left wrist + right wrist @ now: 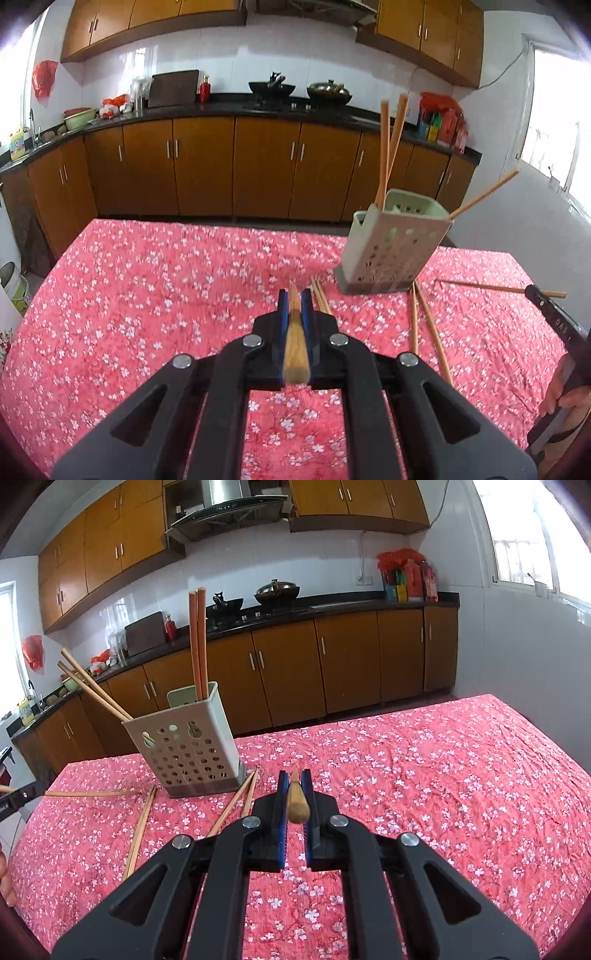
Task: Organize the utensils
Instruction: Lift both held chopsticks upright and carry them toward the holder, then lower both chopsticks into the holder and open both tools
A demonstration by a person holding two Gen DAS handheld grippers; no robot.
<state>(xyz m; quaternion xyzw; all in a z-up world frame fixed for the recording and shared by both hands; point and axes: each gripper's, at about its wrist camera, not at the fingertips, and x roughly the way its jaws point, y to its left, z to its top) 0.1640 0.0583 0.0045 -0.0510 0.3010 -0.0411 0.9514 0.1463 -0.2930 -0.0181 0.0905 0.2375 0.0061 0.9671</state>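
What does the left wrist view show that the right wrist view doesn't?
Only the left wrist view: the left gripper shut on a chopstick, and the sink. Only the right wrist view: the right gripper shut on another chopstick, and the range hood. Both: the utensil holder with chopsticks standing in it and loose chopsticks on the floral tablecloth.

Bright window [524, 535] daylight, blown-out glare, fisheye-bent edges, dark vignetted corners.

A kitchen in a home

Brown cupboards [288, 672] line the wall, with a black worktop [229, 105] on them. Pans [271, 88] sit on a stove under a fan hood [225, 509]. White tiles [229, 62] cover the wall, and bottles [410, 578] stand in the corner.
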